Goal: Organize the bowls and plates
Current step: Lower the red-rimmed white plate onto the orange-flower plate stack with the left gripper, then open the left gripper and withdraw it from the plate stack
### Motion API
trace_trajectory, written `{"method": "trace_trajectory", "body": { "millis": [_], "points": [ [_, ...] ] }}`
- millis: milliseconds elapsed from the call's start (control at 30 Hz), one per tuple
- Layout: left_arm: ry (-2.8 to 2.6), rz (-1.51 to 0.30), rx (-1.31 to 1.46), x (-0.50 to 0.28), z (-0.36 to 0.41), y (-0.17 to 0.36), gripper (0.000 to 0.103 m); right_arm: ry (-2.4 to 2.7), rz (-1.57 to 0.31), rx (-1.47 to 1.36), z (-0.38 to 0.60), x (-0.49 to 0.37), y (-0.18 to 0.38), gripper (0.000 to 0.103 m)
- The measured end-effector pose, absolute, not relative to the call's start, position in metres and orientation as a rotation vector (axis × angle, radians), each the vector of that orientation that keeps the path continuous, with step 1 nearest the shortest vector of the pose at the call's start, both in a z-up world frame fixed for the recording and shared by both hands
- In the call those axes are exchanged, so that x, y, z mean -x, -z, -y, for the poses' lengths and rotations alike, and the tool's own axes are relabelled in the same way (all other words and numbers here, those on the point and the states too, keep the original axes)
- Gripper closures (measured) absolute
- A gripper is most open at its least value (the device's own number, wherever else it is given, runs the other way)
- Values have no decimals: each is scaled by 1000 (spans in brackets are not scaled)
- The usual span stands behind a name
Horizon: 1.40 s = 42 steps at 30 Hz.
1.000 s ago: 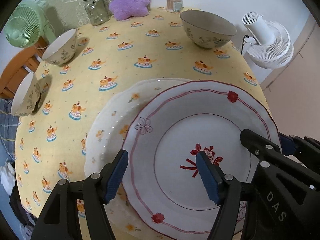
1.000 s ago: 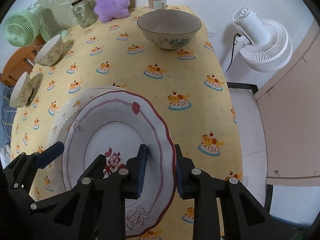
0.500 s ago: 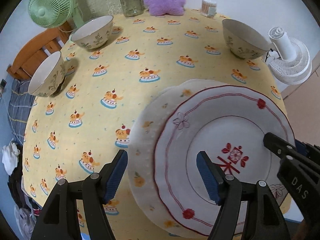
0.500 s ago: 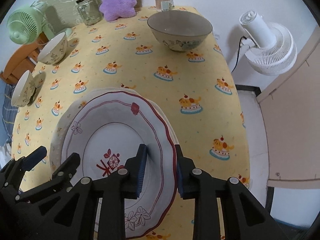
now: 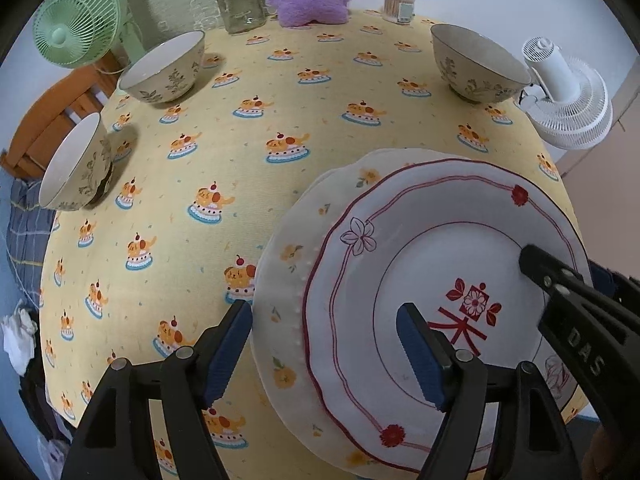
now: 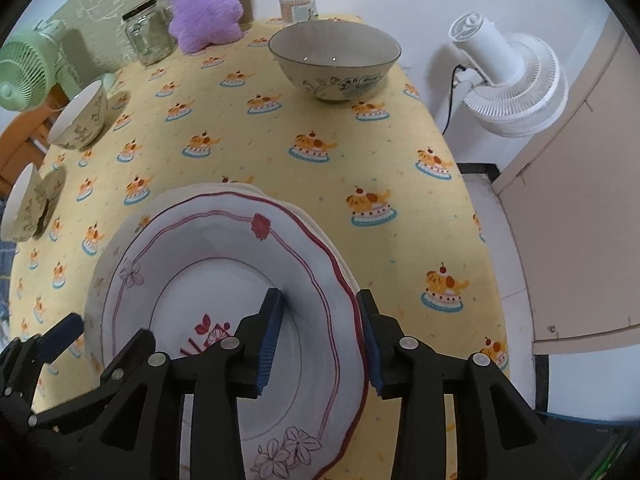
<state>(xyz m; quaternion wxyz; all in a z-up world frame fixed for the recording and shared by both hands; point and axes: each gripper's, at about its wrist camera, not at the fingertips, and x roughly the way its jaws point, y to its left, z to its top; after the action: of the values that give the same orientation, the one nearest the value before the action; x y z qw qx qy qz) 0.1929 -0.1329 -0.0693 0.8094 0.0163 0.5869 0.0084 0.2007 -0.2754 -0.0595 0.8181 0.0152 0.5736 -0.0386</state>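
1. My right gripper (image 6: 320,336) straddles the near right rim of the red-trimmed plate (image 6: 224,272); its jaws are opening, with the rim between them and a gap showing at the outer pad, so I judge it is letting go and no longer pinching.
2. My left gripper (image 5: 324,344) is spreading its jaws too; they stand wide over the left edge of the stack, holding nothing, with one pad above the red-trimmed plate's well and the other out over the tablecloth (image 5: 256,152).
3. That plate sits on the flower-print plate (image 5: 288,280), shifted a little to the right, at the near right part of the table.
4. To do this release well, I would open fully before lifting; I would draw the pads straight up off the rim so the top plate is not dragged further off centre; a nudge from the left jaws could square the stack.
5. Containers: three bowls stand apart; the large bowl (image 6: 334,64) at the far right looks empty; the left bowl (image 5: 164,68) and the nearest-left bowl (image 5: 76,164) show white, empty insides; the glass jar (image 5: 240,0) is lidded, and I cannot tell whether anything is in it.
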Motion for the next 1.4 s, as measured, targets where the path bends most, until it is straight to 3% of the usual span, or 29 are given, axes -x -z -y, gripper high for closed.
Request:
{"method": "trace_trajectory", "body": {
  "millis": [533,733,833,1100,1400],
  "points": [
    [34,-1290,-64,-196,130,78,26,192,-1179,57,254,-209,70,49],
    [16,-1273,-48,-195,130,70,26,91,-1211,8,257,-205,63,33],
    [-9,-1256,-36,-191,132,66,21,32,-1199,13,259,-200,55,27],
    [-91,-1187,37,-176,129,41,12,-91,-1139,39,263,-192,27,26],
    [-85,-1116,105,-167,97,21,10,-150,-1095,59,234,-187,-1,26]
  ]
}}
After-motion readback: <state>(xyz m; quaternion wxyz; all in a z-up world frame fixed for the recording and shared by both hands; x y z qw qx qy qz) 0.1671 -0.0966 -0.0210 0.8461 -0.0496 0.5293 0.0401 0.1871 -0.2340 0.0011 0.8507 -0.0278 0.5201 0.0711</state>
